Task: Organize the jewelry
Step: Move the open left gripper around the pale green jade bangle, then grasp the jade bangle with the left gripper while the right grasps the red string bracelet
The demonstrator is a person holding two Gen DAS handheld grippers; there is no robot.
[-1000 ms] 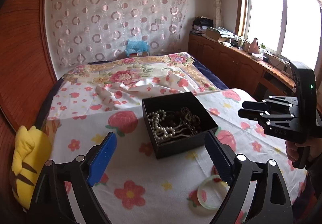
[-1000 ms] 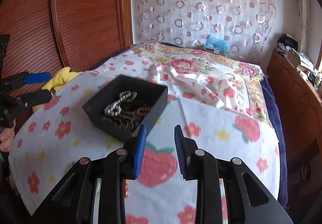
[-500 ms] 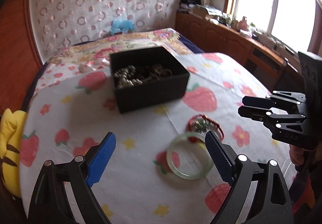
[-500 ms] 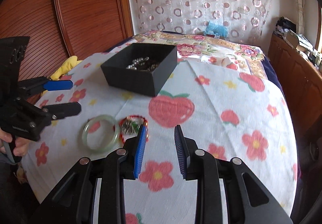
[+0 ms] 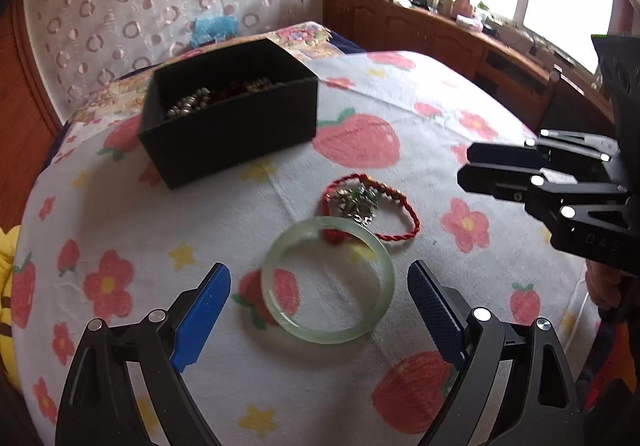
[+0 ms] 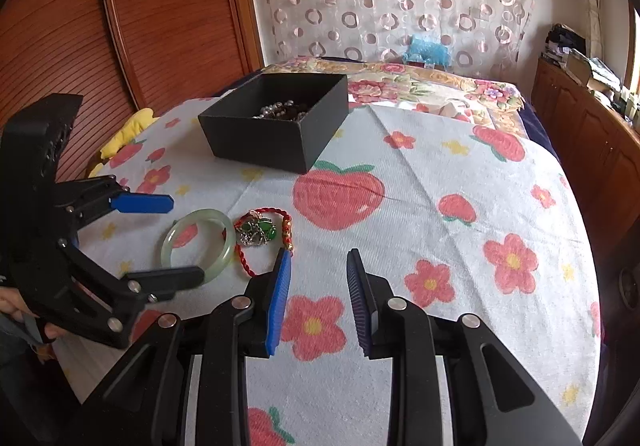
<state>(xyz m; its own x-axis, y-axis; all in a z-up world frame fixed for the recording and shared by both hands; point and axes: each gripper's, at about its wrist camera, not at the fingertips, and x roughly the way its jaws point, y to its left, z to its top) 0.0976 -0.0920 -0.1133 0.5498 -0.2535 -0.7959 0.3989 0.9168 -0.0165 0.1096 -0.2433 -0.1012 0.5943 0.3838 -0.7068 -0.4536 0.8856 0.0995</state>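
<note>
A pale green jade bangle (image 5: 269,278) lies flat on the strawberry-print sheet. A red cord bracelet (image 5: 412,219) with a green and silver charm touches its far edge. My left gripper (image 5: 318,272) is open wide, hovering with one blue pad on each side of the bangle. From the right wrist view, the left gripper (image 6: 185,238) brackets the bangle (image 6: 230,242), with the red bracelet (image 6: 245,264) beside it. My right gripper (image 6: 319,253) stands narrowly open and holds nothing, just right of the bracelet. A black box (image 5: 232,137) of beaded jewelry sits farther back.
The black box (image 6: 280,141) stands about a hand's width beyond the bracelets. A yellow plush toy (image 6: 128,129) lies at the bed's left edge by the wooden wardrobe (image 6: 120,25). A cluttered wooden cabinet (image 5: 440,33) runs under the window on the right.
Both grippers dropped toward the sheet and tilted down. The bangle and red bracelet came into view, and the left gripper now straddles the bangle. The right gripper's gap stayed the same.
</note>
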